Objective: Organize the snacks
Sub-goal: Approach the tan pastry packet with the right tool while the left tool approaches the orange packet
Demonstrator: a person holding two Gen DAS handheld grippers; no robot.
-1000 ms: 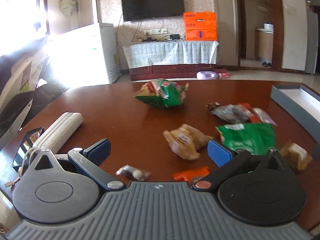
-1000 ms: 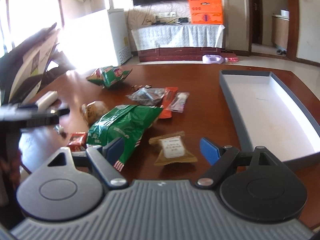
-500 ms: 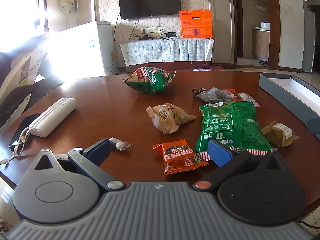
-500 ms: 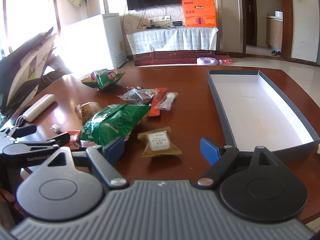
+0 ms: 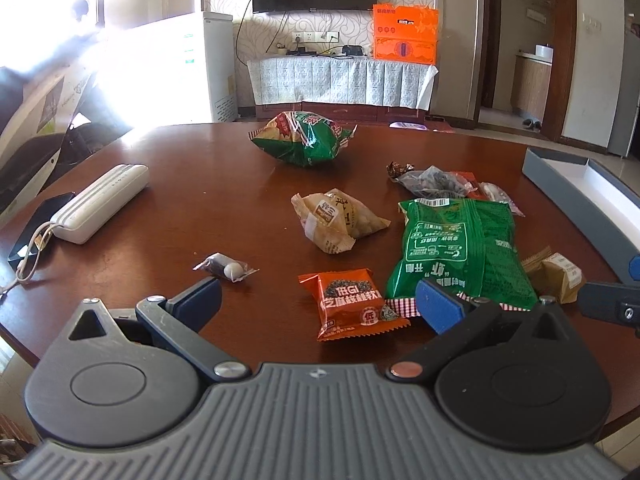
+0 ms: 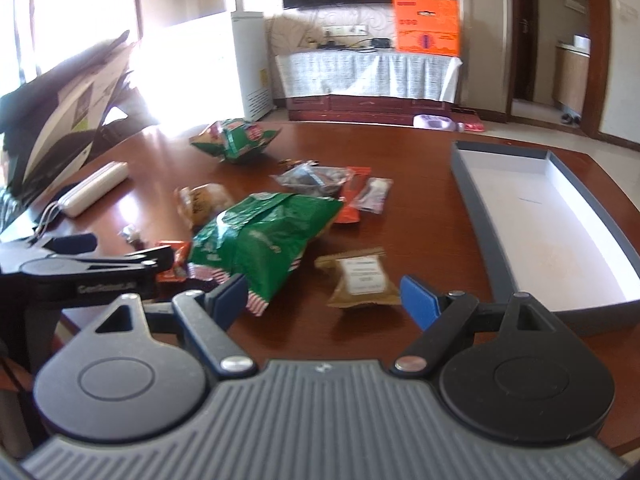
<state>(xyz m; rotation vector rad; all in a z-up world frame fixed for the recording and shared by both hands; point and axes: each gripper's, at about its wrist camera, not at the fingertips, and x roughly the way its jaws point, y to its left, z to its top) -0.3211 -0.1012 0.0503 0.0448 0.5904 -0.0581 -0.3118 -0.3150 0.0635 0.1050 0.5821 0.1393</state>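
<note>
Snacks lie scattered on a brown table [image 5: 200, 200]. In the left wrist view my left gripper [image 5: 318, 304] is open, and a small orange packet [image 5: 352, 304] rests on the table between its fingers. Beyond it lie a flat green bag [image 5: 460, 248], a tan wrapped bun [image 5: 336, 220], a tiny clear candy wrapper [image 5: 226, 268] and a puffy green chip bag [image 5: 304, 138]. My right gripper [image 6: 324, 298] is open above the table edge, with a brown pastry packet [image 6: 362, 280] just ahead. The grey tray [image 6: 532, 156] with a white floor sits to the right.
A white oblong case [image 5: 102, 202] with a cord and a dark phone [image 5: 38, 226] lie at the table's left. Dark, red and clear small packets [image 6: 320, 178] cluster mid-table. The left gripper's body [image 6: 80, 276] shows at the left of the right wrist view.
Both grippers have pulled back toward the near table edge and risen; more of the snacks and tray came into view. Nothing was picked up, and both stay open.
</note>
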